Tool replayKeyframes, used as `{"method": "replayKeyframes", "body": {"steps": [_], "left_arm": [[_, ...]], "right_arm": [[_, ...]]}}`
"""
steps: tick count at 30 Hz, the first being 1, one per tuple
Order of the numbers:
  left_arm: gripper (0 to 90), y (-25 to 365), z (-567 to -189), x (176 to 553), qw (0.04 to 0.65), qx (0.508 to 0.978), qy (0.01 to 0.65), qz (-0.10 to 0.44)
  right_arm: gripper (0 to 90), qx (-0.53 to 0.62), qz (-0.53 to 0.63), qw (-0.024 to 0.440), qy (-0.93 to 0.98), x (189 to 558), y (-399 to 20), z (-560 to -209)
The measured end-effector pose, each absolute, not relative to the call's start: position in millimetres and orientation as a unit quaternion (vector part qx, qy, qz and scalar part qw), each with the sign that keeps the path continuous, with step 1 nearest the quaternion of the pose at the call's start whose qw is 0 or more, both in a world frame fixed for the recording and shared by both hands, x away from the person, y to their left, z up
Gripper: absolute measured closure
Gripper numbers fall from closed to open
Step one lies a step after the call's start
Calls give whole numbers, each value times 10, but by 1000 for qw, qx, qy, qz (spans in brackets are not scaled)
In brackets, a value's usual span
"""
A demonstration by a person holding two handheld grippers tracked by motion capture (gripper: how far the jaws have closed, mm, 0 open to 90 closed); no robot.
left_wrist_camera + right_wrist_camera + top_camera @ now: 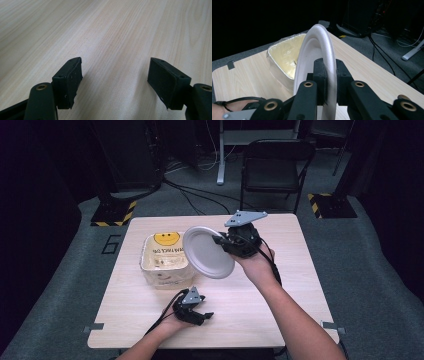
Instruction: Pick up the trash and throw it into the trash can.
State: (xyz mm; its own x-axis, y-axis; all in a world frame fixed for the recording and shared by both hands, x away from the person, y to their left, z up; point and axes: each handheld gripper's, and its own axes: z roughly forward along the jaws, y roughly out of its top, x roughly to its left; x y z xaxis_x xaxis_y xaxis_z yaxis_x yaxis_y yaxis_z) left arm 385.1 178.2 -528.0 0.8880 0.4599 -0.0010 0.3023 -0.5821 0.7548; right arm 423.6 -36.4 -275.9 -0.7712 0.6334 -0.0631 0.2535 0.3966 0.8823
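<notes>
Right gripper [220, 240] clamped on the rim of a white paper plate [207, 252], jaws pressed to either side of the edge [329, 82]. Carried in a raised hand [257, 265] over the middle of the table [280, 320], forearm reaching in from the lower right, jaws aimed toward the left. Plate held off the table, tipped steeply up on edge, eating face turned toward the camera and down in the high view, far rim hanging above the near corner of a lined box [162, 262] with a yellow smiley face; probably clear of the box, though contact hard to judge from above.

Left gripper [196, 314] low near the table's front edge, jaws spread apart with nothing between the pads [72, 82], bare wood beneath. Fingertips pointing toward the right, hand [172, 322] resting by the edge.
</notes>
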Motion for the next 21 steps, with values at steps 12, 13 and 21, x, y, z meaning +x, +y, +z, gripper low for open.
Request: {"method": "replayKeyframes", "body": {"steps": [12,13,21], "left_arm": [[274,1782,-5280,3851,403,884,216,98],[274,1781,-5279,3850,403,884,216,98],[274,1782,-5278,3850,402,885,215,97]], "right_arm": [[815,277,476,203,810,4404,-156,-2686],[815,278,477,202,809,4421,-138,-2688],[815,279,478,199,809,4518,47,-2676]]}}
